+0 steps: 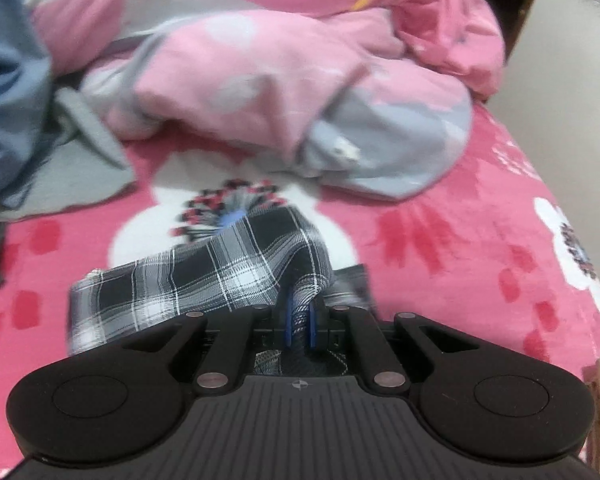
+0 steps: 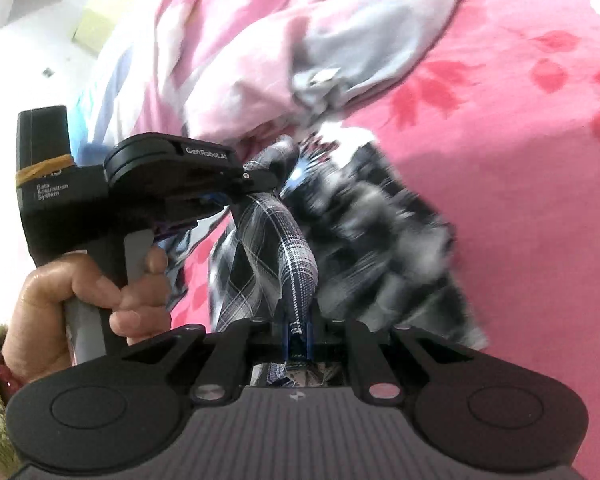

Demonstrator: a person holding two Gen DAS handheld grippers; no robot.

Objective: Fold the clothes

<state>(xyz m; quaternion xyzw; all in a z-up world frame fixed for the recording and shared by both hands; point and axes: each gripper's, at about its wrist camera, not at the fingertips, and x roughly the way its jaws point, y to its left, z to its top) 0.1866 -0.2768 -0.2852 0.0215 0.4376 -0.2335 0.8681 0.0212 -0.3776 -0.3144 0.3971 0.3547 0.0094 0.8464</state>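
A black, grey and white plaid garment [image 1: 220, 276] hangs above the pink flowered bed cover [image 1: 460, 240]. My left gripper [image 1: 300, 320] is shut on a bunched edge of it, and the cloth runs off to the left. In the right wrist view my right gripper [image 2: 299, 334] is shut on another edge of the same plaid garment [image 2: 296, 256], which hangs blurred to the right. The left gripper [image 2: 256, 184] shows there too, held in a hand, shut on the cloth a little farther up.
A heap of pink and pale grey bedding [image 1: 280, 76] lies at the back of the bed. Blue and grey clothes [image 1: 12, 92] lie at the left. The bed's right edge [image 1: 540, 168] drops to a pale floor.
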